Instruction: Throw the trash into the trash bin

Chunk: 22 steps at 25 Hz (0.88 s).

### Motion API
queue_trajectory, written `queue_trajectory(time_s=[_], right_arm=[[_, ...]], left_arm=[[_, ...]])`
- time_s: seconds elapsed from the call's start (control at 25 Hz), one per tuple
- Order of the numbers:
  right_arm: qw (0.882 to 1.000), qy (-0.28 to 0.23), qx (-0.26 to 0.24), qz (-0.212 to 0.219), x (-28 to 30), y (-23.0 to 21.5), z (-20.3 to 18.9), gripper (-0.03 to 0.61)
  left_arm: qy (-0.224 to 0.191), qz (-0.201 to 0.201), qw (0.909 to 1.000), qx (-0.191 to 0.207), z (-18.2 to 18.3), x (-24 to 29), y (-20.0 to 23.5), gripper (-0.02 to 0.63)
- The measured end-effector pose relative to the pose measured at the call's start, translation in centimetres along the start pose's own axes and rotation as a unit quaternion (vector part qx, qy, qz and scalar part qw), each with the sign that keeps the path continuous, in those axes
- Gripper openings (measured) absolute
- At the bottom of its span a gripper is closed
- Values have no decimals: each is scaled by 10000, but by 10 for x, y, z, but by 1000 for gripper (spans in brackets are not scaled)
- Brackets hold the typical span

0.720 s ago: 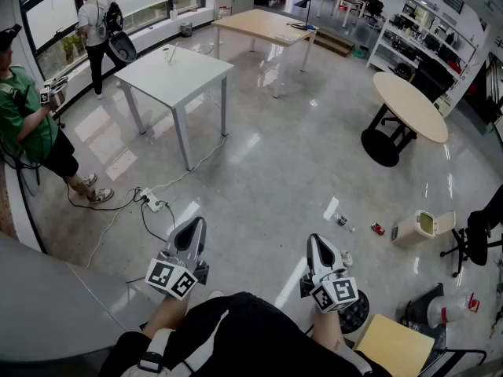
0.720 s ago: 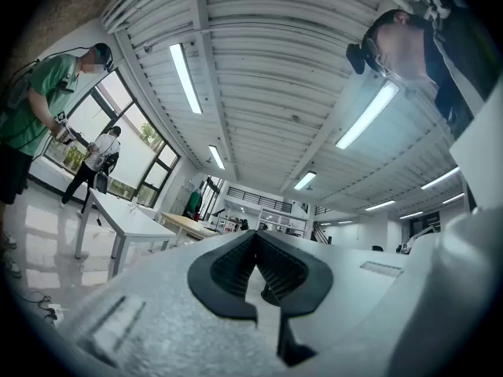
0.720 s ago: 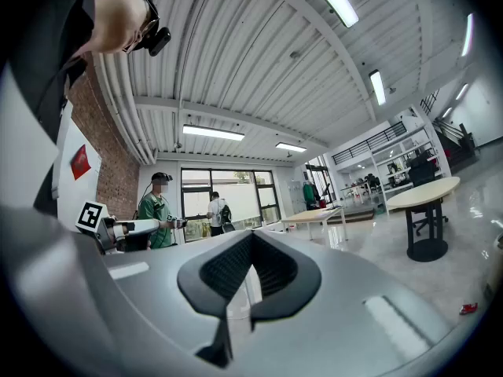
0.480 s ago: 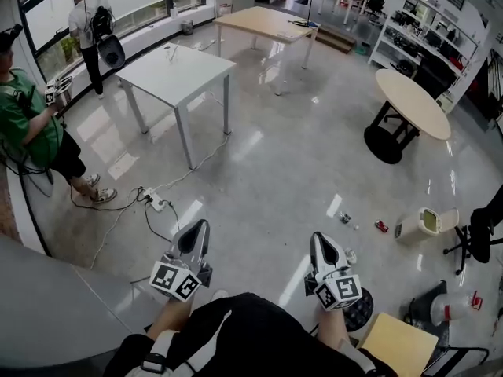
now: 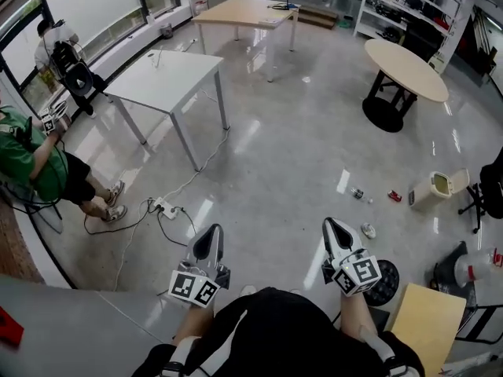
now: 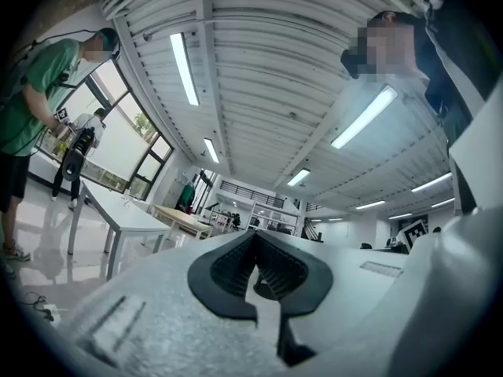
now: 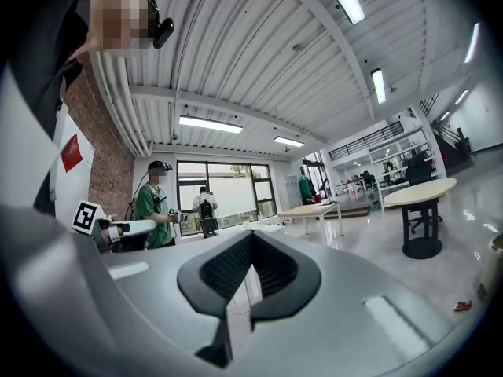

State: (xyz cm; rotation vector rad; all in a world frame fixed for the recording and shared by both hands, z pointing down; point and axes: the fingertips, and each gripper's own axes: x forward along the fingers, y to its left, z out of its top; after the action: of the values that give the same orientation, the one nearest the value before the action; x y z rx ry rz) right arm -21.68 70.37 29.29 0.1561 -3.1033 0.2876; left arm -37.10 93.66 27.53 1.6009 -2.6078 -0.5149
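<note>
Trash lies on the glossy floor ahead and to the right; a crumpled silvery piece (image 5: 368,230) sits nearest, just beyond the right gripper (image 5: 334,230); a small bottle (image 5: 358,194) and a red scrap (image 5: 394,196) lie farther on, near the cream trash bin (image 5: 423,197), whose lid is up. The right gripper is plainly the nearer, with the left gripper (image 5: 208,240) well apart from the litter; both have jaws pressed together on nothing, so the right would have to open before reaching forward and rightward.

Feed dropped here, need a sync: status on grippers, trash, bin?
Left gripper and right gripper shut, empty. Red litter on floor near trash bin, untouched. Nothing blocking the way.
</note>
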Motion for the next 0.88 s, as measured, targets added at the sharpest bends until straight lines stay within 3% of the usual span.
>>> queue_trajectory(time_s=[0.32,0.52,0.88], right_arm=[[9980,-249,129,-567,-4,20,4,6],[9967,-172,-11,-796,-26,24,8,6],[9884,-406,181,-1454,-76,-32,8,5]], left_arm=[[197,-535,9982,168,4,12,14,0],[363,-961,9947,42,-7,30,6,0],[482,-1592,9861,69,-29,73,-47,0]])
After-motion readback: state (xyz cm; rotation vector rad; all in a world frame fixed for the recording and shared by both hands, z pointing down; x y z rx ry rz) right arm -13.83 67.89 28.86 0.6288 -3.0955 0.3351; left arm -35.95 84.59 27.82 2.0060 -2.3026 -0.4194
